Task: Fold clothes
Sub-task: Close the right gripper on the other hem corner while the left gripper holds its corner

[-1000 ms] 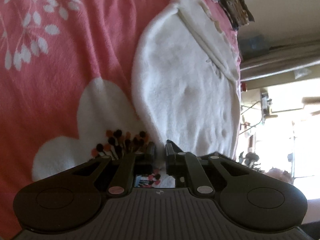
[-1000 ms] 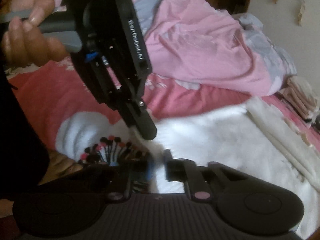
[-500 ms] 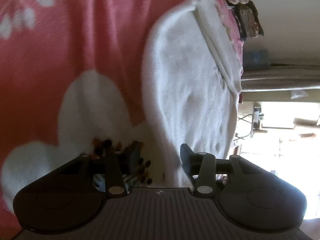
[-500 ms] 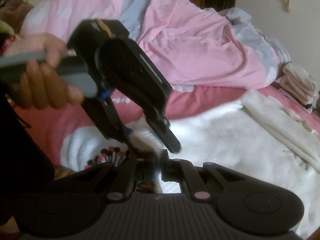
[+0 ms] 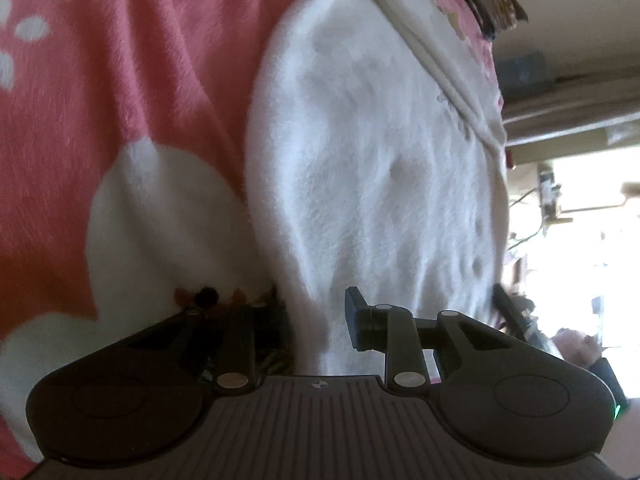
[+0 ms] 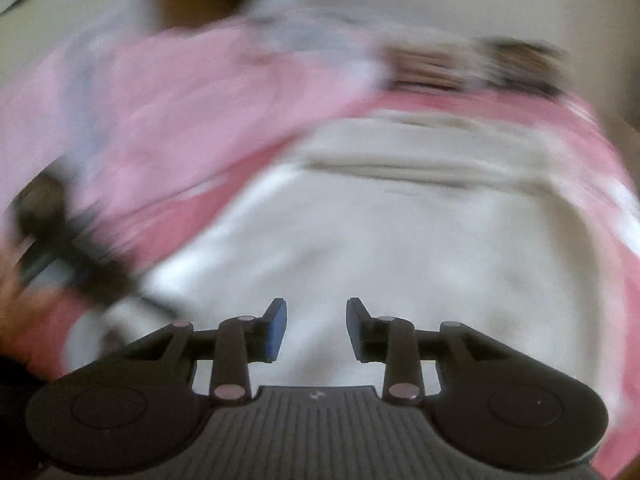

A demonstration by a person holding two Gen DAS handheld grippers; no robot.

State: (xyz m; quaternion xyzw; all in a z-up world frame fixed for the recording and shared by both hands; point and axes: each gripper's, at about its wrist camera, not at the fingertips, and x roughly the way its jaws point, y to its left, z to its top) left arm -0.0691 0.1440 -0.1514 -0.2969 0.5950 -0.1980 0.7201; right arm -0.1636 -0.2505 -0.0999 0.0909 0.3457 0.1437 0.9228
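Observation:
A white fleece garment (image 5: pixel 380 160) lies spread on the coral flowered bedspread (image 5: pixel 120 80). My left gripper (image 5: pixel 314 320) sits at the garment's near edge. Its jaws are closing with that edge between them, and the pads do not visibly press on it. The left finger is partly hidden by the cloth. The right wrist view is blurred by motion. In it my right gripper (image 6: pixel 316 328) hovers over the middle of the white garment (image 6: pixel 380 248), jaws opening with nothing between them. The left gripper (image 6: pixel 80 264) shows there as a dark smear at the left.
A crumpled pink quilt (image 6: pixel 160 112) is heaped at the back left of the bed. A small stack of folded clothes (image 5: pixel 488 4) sits beyond the garment's far end. A hand (image 6: pixel 16 300) holds the left gripper. A bright window area (image 5: pixel 580 240) lies past the bed's edge.
Both grippers were shut on the garment's corner a second ago. The left one opened and has narrowed again at the edge. The right one let go, rolled and swung right over the garment.

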